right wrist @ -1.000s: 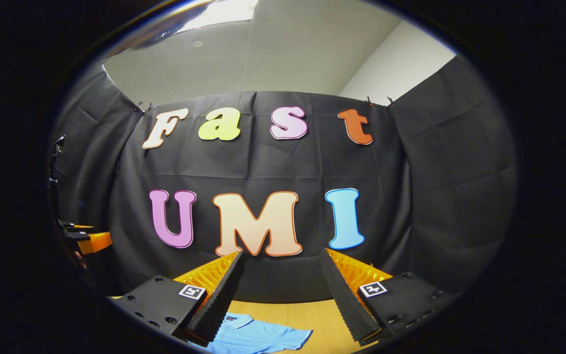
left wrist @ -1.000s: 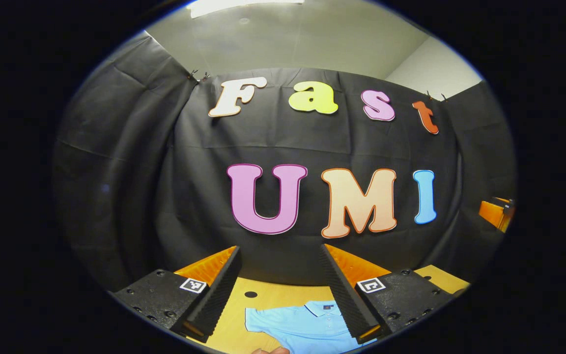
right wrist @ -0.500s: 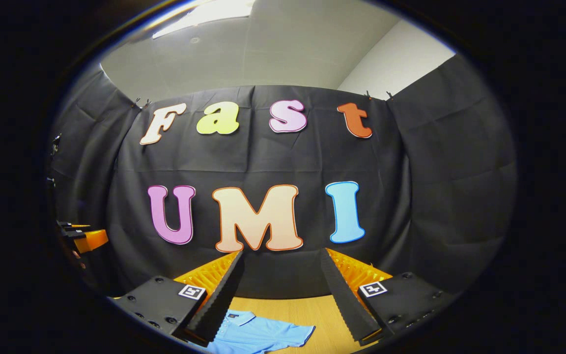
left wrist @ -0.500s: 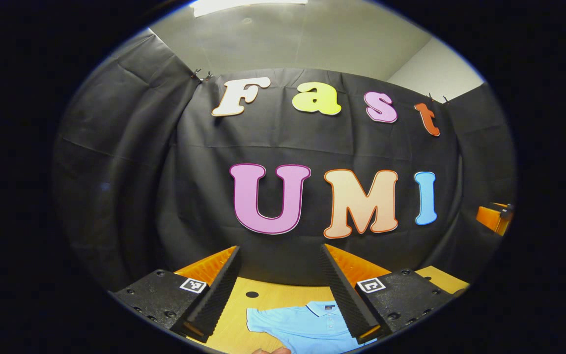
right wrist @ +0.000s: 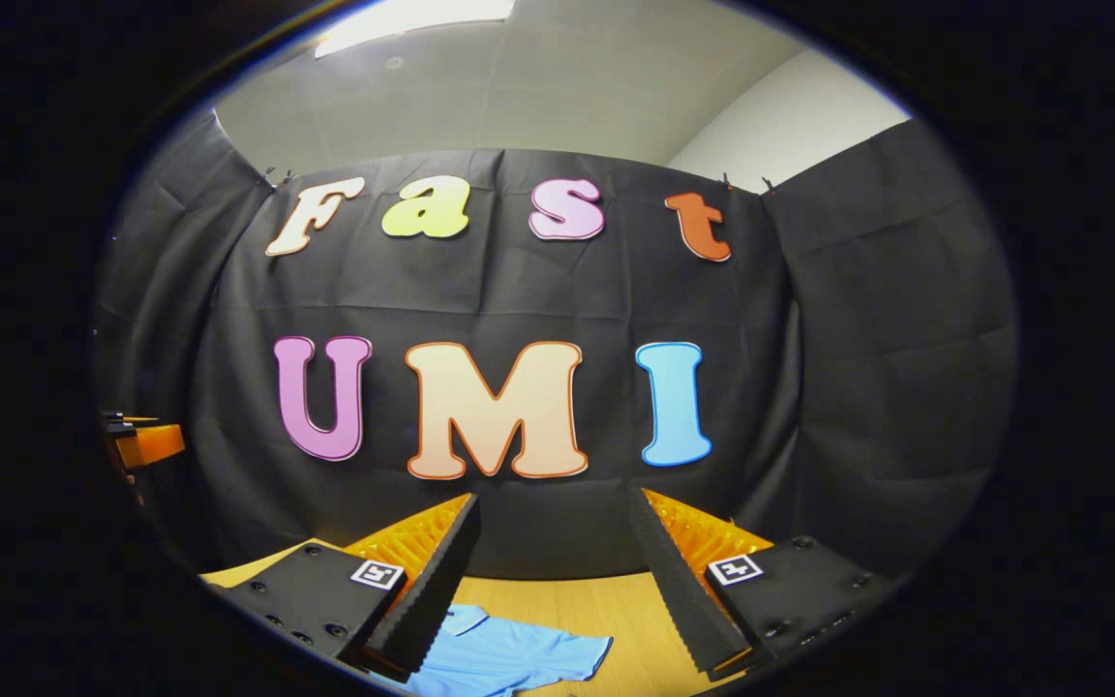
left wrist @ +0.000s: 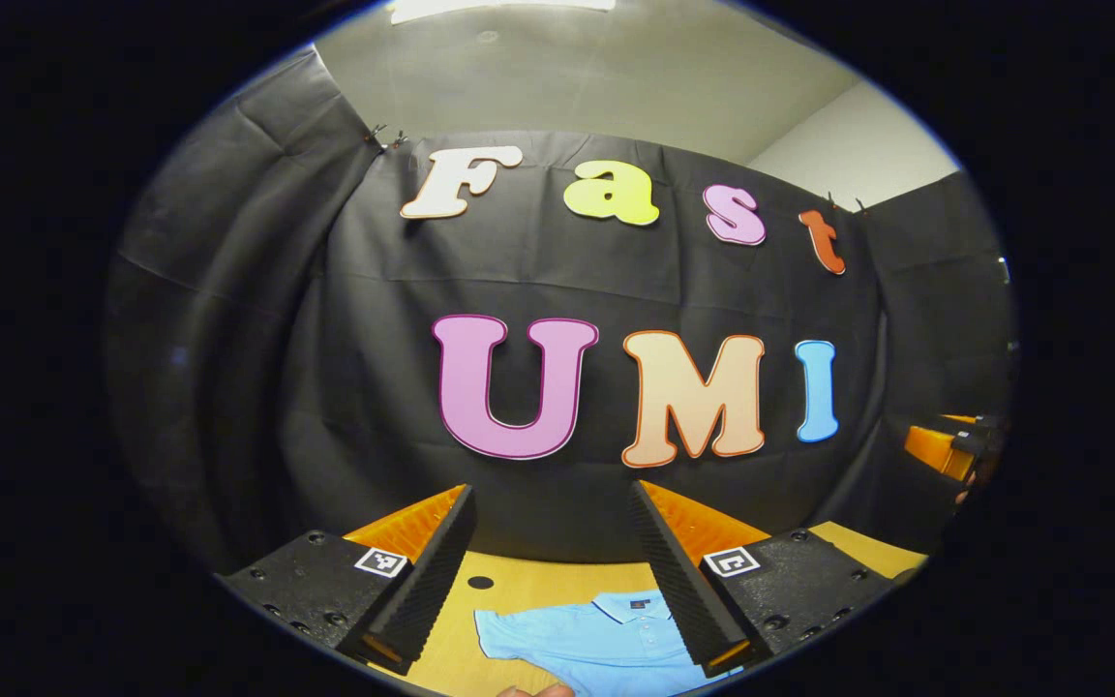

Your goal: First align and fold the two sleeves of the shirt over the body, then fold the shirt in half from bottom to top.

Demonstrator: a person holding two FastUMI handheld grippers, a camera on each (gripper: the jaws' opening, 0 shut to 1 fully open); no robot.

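Compared with the frames from a second ago, the booth wall (left wrist: 228, 319) is seen shifted slightly leftward in the left gripper view and lower in the right gripper view, while the shirt (left wrist: 582, 639) is found in much the same flat pose at the bottom of both views. The wooden table (right wrist: 606, 605) is seen as a strip along the bottom of each view, ending at the cloth wall behind it; bare wood is left beyond the collar and, in the right gripper view, to the right of the shirt's sleeve. The shirt is spread on the table with its collar toward the wall, one sleeve reaching out at lower centre of the right gripper view (right wrist: 504, 653). The left gripper (left wrist: 553, 571) is held above the table with its jaws spread and nothing between them; the right gripper (right wrist: 553, 576) is likewise held with jaws apart, clear of the fabric. Each gripper is also glimpsed at the far edge of the other's view, well apart. A small dark hole (left wrist: 480, 583) is seen in the table just left of the shirt's upper corner, and a fingertip (left wrist: 533, 690) at the very bottom edge.
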